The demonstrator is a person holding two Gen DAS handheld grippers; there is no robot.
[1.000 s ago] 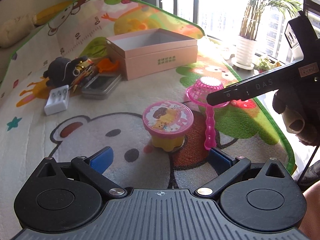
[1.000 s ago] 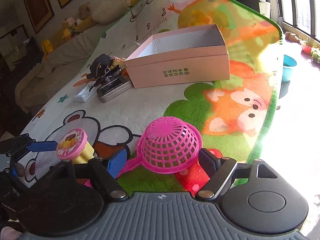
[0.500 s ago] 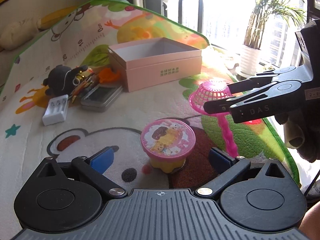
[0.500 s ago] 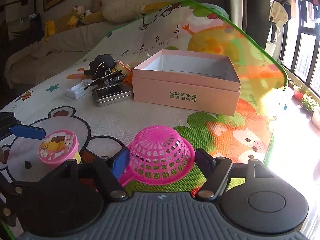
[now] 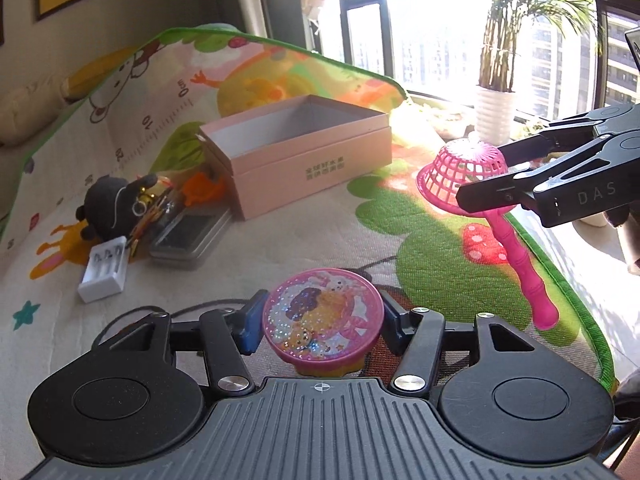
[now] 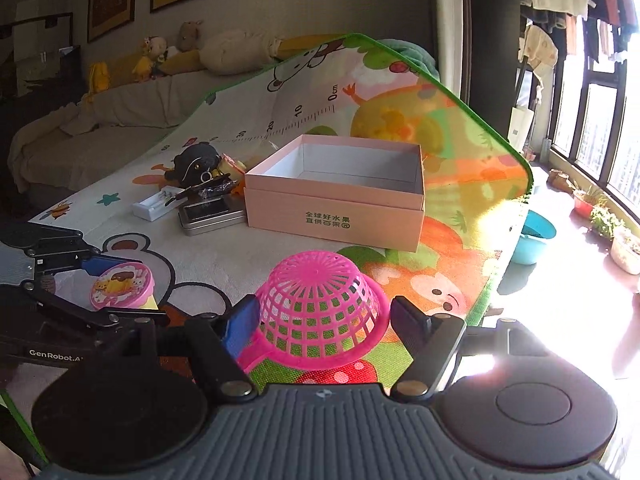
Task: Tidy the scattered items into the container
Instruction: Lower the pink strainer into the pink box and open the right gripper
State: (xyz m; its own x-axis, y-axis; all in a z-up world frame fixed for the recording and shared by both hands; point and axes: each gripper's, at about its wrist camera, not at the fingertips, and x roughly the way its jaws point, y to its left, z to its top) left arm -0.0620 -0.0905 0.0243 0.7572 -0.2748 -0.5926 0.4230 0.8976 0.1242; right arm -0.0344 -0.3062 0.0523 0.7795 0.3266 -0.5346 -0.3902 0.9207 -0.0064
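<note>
My left gripper (image 5: 320, 320) is shut on a pink-lidded yellow toy cup (image 5: 323, 322) and holds it off the mat. It also shows in the right wrist view (image 6: 122, 286). My right gripper (image 6: 324, 316) is shut on a pink mesh scoop (image 6: 320, 300) by its bowl and holds it in the air. Its handle (image 5: 520, 264) hangs down in the left wrist view. The open pink box (image 5: 296, 152) stands ahead on the play mat, its inside bare (image 6: 352, 168).
Left of the box lie a black plush toy (image 5: 112, 204), an orange toy (image 5: 202, 188), a metal tin (image 5: 188, 236) and a white battery case (image 5: 104, 274). The mat's green edge (image 5: 580, 300) runs on the right. A potted plant (image 5: 494, 112) stands by the window.
My left gripper closed on the toy cup and lifted it. My right gripper raised the pink scoop off the mat, toward the box.
</note>
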